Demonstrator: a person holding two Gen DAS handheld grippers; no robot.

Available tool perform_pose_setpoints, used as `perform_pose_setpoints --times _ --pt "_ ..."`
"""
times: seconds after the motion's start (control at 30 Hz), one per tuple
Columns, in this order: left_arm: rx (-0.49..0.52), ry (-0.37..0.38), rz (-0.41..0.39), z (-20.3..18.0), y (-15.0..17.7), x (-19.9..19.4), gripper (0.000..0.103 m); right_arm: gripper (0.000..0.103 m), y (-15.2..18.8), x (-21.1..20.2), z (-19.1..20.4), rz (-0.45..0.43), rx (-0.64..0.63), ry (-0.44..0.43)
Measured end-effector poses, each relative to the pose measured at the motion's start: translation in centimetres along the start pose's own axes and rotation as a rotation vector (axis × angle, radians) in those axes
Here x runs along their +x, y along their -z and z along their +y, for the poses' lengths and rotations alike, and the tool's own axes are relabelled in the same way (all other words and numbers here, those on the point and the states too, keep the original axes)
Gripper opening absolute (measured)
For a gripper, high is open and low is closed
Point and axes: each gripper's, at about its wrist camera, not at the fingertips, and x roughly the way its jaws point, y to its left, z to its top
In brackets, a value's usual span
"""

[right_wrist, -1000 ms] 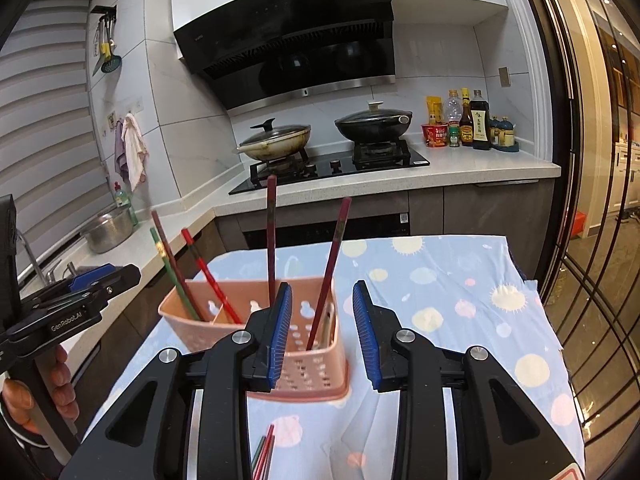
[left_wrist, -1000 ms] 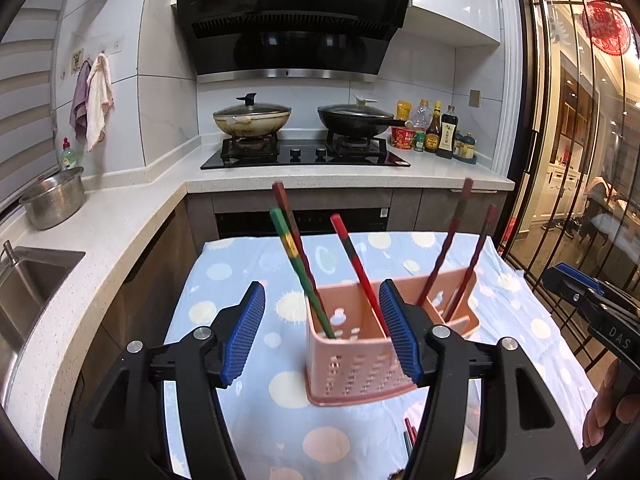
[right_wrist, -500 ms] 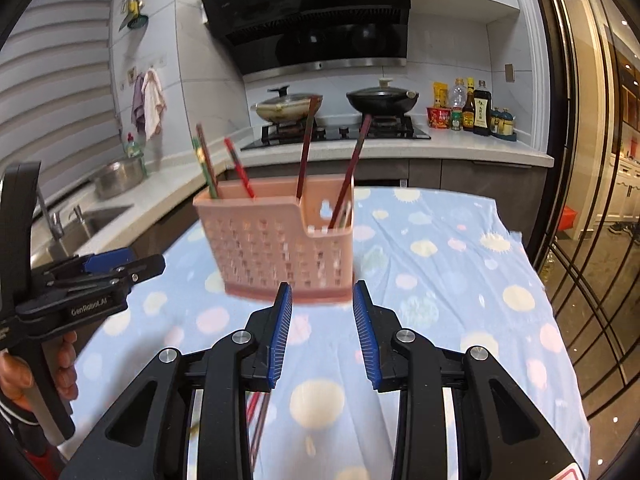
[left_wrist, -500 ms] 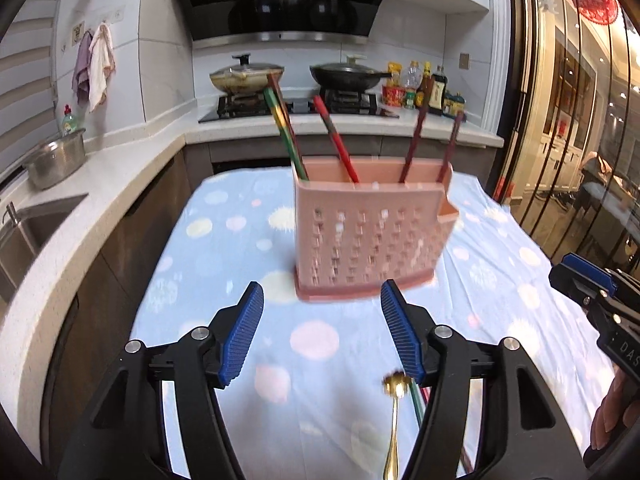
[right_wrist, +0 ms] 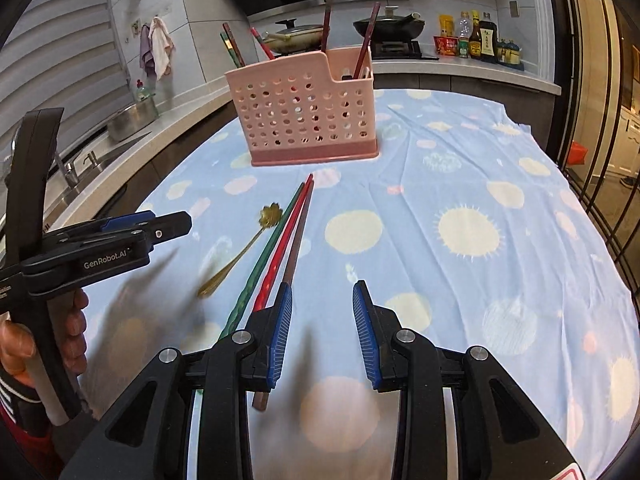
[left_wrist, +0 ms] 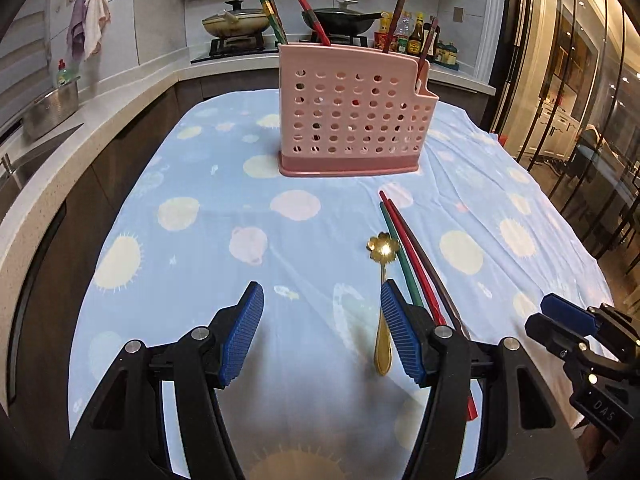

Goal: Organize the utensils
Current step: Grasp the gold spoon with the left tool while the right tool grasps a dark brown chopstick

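A pink perforated utensil holder (left_wrist: 352,116) stands on the blue dotted tablecloth (left_wrist: 200,240) and holds several chopsticks; it also shows in the right wrist view (right_wrist: 308,116). A gold flower-shaped spoon (left_wrist: 382,276) lies in front of it, beside three loose chopsticks, green, red and brown (left_wrist: 412,256). The spoon (right_wrist: 240,252) and the chopsticks (right_wrist: 284,240) also show in the right wrist view. My left gripper (left_wrist: 322,332) is open and empty, low over the cloth, its right finger next to the spoon handle. My right gripper (right_wrist: 322,328) is open and empty, its left finger over the chopstick ends.
A kitchen counter with a sink (right_wrist: 80,164) and a steel pot (left_wrist: 52,108) runs along the left. A stove with two pans (left_wrist: 236,24) and sauce bottles (right_wrist: 476,36) lies behind the table. Glass doors (left_wrist: 580,80) stand on the right.
Both grippers have pulled back from the holder and dropped low toward the cloth. The spoon and loose chopsticks now lie in full view in front of them. Both stayed open.
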Motion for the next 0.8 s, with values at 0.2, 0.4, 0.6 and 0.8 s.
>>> perform_pose_setpoints --times 0.2,0.4,0.6,0.8 --pt "0.015 0.008 0.033 -0.6 2.6 -0.6 0.058 0.032 2.7 -0.2 1.8 0.034 -0.032 -0.012" --pt "0.016 0.007 0.077 -0.7 4.6 -0.4 0.058 0.032 4.1 0.7 2.8 0.069 -0.049 -0.029" --pt "0.026 0.004 0.088 -1.0 5.1 -0.2 0.058 0.032 4.4 0.9 3.0 0.072 -0.057 -0.030" --pt "0.036 -0.006 0.080 -1.3 5.2 -0.3 0.058 0.028 4.5 1.2 3.1 0.062 -0.078 -0.004"
